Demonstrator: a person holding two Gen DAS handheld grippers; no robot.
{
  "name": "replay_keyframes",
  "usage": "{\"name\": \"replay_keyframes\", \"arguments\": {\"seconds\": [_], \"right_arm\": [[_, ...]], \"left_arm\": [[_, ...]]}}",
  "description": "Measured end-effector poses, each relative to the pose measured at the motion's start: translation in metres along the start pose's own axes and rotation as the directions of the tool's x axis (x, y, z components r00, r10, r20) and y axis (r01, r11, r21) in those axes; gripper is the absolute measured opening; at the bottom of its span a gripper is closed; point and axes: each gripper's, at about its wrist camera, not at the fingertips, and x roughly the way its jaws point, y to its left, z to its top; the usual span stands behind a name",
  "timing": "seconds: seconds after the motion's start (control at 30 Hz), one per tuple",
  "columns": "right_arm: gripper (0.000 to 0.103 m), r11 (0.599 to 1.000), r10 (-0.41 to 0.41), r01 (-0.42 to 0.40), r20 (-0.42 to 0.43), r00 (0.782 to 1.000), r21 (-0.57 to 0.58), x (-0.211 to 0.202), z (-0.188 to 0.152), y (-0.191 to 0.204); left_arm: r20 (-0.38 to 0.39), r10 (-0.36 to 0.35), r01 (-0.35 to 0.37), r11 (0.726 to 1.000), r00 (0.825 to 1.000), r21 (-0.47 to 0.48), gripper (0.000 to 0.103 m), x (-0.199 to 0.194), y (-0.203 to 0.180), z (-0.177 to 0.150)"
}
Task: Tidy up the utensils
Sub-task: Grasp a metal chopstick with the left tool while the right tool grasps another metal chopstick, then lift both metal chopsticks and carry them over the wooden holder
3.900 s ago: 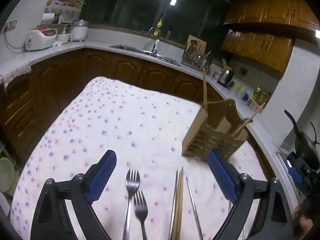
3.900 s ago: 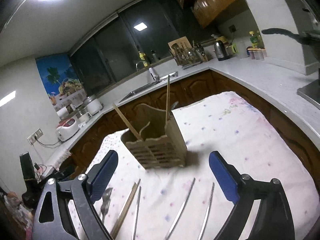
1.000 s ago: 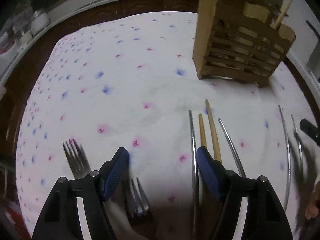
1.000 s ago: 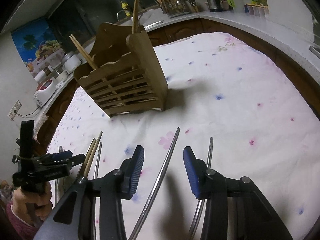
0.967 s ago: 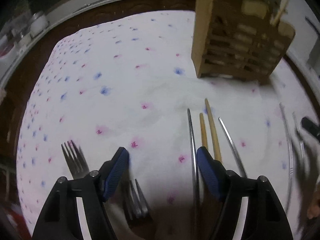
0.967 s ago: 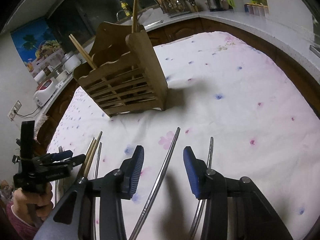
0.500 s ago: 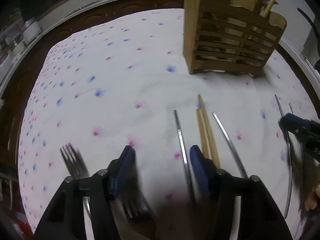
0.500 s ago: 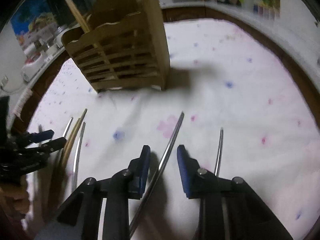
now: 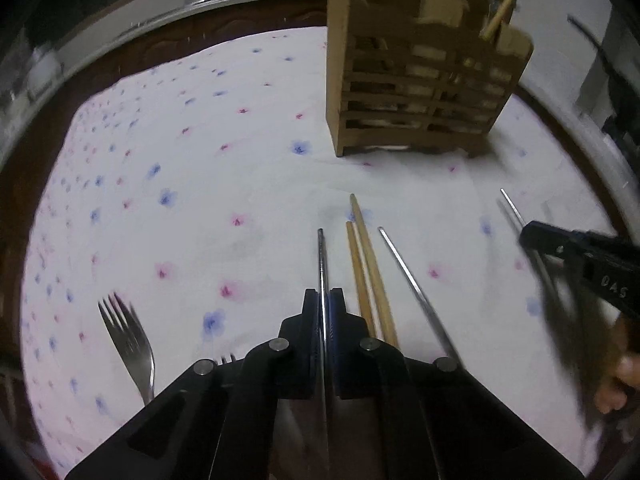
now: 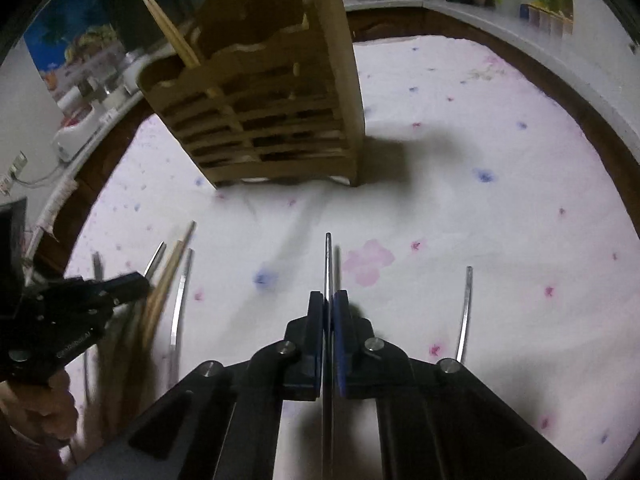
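Observation:
My left gripper [image 9: 323, 304] is shut on a metal chopstick [image 9: 321, 260] that lies on the flowered cloth [image 9: 192, 184]. Right of it lie two wooden chopsticks [image 9: 366, 264] and another metal chopstick [image 9: 408, 276]. A fork [image 9: 128, 336] lies at the left. My right gripper [image 10: 328, 308] is shut on a metal chopstick [image 10: 328, 260] and also shows in the left wrist view [image 9: 576, 256]. Another metal chopstick [image 10: 465, 312] lies to its right. The wooden utensil holder [image 9: 420, 68] [image 10: 264, 100] stands behind, with chopsticks in it.
Kitchen counters [image 10: 500, 28] and dark wooden cabinets surround the cloth-covered table. Appliances stand on the far counter [image 10: 80, 132]. The left gripper shows at the left of the right wrist view [image 10: 120, 284], beside the wooden chopsticks [image 10: 168, 280].
Both grippers have come down toward the cloth and shut, each on a metal chopstick. They were open half a second ago.

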Motion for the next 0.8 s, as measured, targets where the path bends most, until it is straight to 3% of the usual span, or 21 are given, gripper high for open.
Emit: {"name": "replay_keyframes", "arguments": {"seconds": [0.23, 0.4, 0.6, 0.8], "right_arm": [[0.005, 0.998, 0.070, -0.069, 0.070, 0.995, -0.008, -0.044, -0.001, 0.010], [0.005, 0.996, 0.093, -0.090, 0.122, 0.988, -0.027, -0.074, -0.003, 0.017], [0.005, 0.993, 0.110, -0.102, 0.209, 0.972, -0.053, -0.113, -0.005, 0.023], [0.005, 0.992, 0.115, -0.093, 0.308, 0.945, -0.084, -0.151, -0.002, 0.027]], "left_arm": [[0.091, -0.041, 0.046, 0.997, 0.995, -0.055, 0.003, -0.045, 0.011, -0.010], [0.181, -0.091, 0.107, 0.991, 0.979, -0.081, 0.003, -0.091, 0.015, -0.019], [0.290, -0.110, 0.142, 0.985, 0.951, -0.093, 0.003, -0.147, 0.016, -0.037], [0.400, -0.117, 0.178, 0.977, 0.909, -0.120, 0.003, -0.188, 0.021, -0.057]]}}
